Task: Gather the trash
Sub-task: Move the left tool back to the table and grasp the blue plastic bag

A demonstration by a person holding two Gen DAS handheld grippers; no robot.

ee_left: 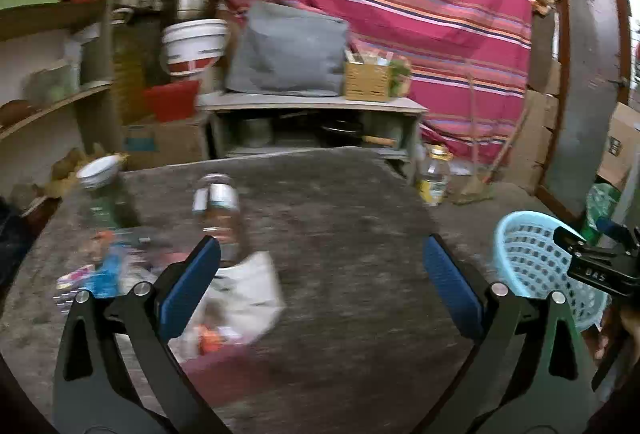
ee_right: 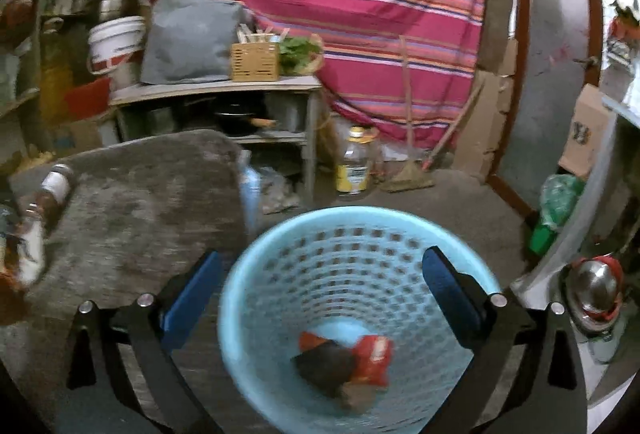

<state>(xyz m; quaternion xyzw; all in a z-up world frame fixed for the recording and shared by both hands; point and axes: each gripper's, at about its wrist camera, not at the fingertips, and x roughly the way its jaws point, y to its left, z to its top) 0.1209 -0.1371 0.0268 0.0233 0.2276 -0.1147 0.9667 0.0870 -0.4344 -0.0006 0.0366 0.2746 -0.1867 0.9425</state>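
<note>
Here the remaining trash lies on our left side, and that settles which hand goes next. Our left gripper [ee_left: 320, 274] hangs over the table [ee_left: 360, 218] with its jaws spread wide and nothing between them; a crumpled white wrapper [ee_left: 244, 298] sits just inside and below the left-hand jaw, so it lies ahead, low and to the left of the gap rather than centred in it. Beyond it a brown bottle [ee_left: 218, 210] stands upright near the same jaw, and farther left is a blurred heap of colourful packets [ee_left: 104, 270], too smeared for us to name singly. The wrapper's long axis seems to run on a slant from the near left to the far right, though blur makes that uncertain. Our right gripper [ee_right: 320, 286] is over the blue basket [ee_right: 248, 274], jaws spread and empty, with a red packet [ee_right: 372, 354] and a dark lump [ee_right: 324, 362] lying loose on the basket's bottom, apart from both pads. The basket stands off the table's right edge. We judge the left hand much the nearer to the wrapper; it would need to shift left and drop to straddle it.
</note>
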